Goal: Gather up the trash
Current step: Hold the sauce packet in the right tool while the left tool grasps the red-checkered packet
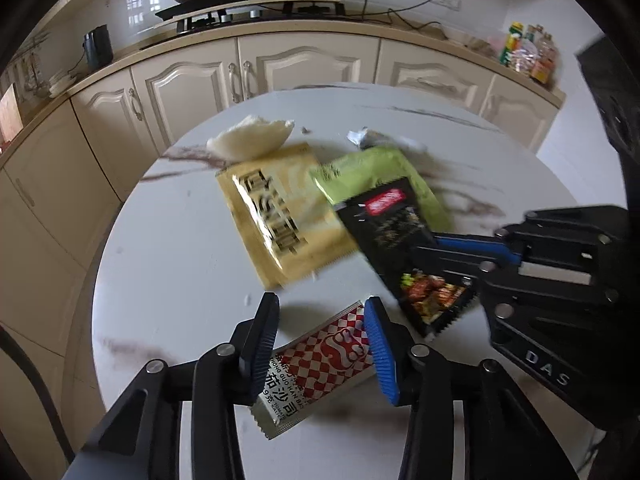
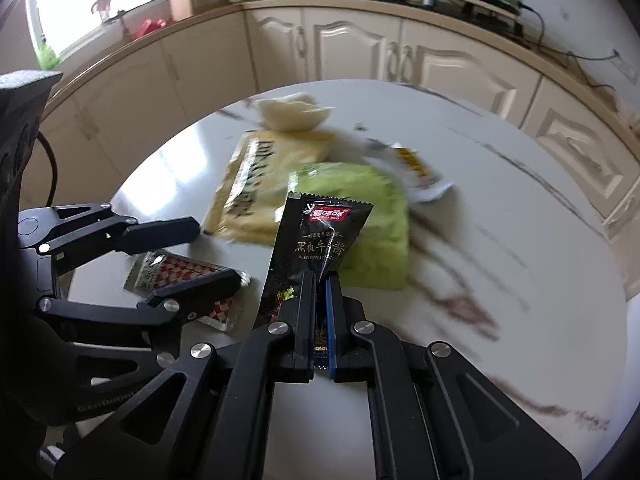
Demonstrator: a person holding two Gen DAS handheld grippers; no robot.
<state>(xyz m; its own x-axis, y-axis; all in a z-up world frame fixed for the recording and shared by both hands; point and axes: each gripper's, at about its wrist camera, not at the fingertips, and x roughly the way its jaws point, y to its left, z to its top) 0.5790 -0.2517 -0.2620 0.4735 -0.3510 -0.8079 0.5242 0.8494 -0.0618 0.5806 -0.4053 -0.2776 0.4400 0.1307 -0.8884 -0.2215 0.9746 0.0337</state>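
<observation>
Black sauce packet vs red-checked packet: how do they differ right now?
The black sauce packet is pinched in the shut right hand-held gripper; the red-checked packet lies flat on the table between the left hand-held gripper's fingers, not visibly pinched. The black one is dark with a food photo; the other is red-and-white checks. Both are small sachets with serrated edges.

Both wrist views: steep, close, sharing table (image 1: 168, 280).

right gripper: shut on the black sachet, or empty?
Shut on it. The right gripper fingers pinch the black sachet, lifted above the table.
</observation>
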